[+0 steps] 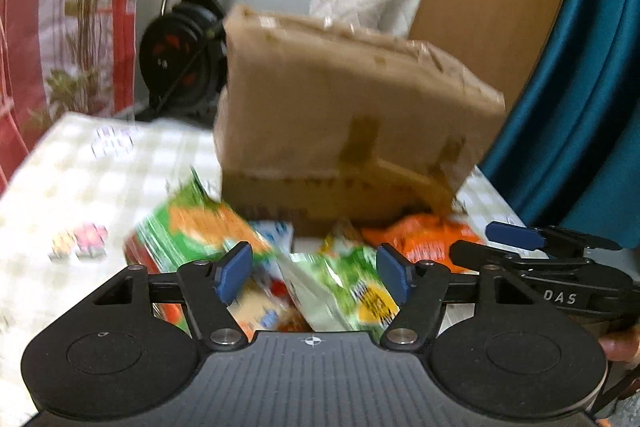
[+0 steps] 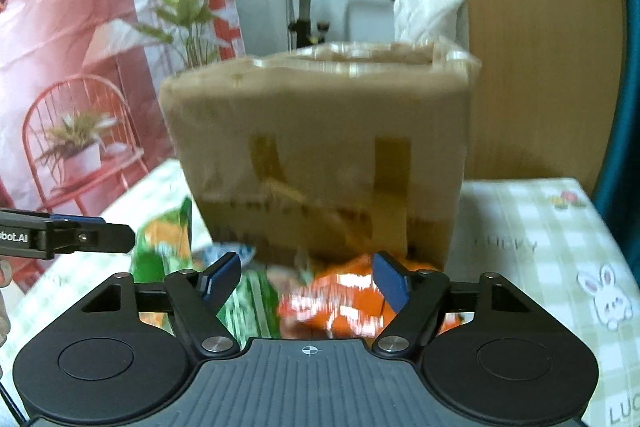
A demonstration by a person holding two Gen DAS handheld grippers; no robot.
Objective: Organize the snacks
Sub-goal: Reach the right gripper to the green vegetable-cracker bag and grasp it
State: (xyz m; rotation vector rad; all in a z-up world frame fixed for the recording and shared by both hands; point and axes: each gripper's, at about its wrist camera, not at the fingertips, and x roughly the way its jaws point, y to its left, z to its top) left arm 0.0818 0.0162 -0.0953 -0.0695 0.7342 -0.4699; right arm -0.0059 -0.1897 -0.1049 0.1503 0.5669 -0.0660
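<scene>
A pile of snack packets lies on the checked tablecloth in front of a taped cardboard box (image 1: pixel 344 115), which also shows in the right wrist view (image 2: pixel 320 155). My left gripper (image 1: pixel 314 273) is open above a green and white packet (image 1: pixel 340 291), with a green and orange packet (image 1: pixel 192 227) to its left. An orange packet (image 1: pixel 420 239) lies to the right. My right gripper (image 2: pixel 306 279) is open above that orange packet (image 2: pixel 344 303). A green packet (image 2: pixel 168 243) lies to its left. The frames are blurred.
The table (image 1: pixel 80 167) has a green checked cloth with cartoon prints (image 2: pixel 608 295). An exercise bike (image 1: pixel 188 39), a plant (image 1: pixel 88 7) and a red printed backdrop stand behind. A wooden panel (image 2: pixel 540 67) and teal fabric (image 1: pixel 580 87) are to the right.
</scene>
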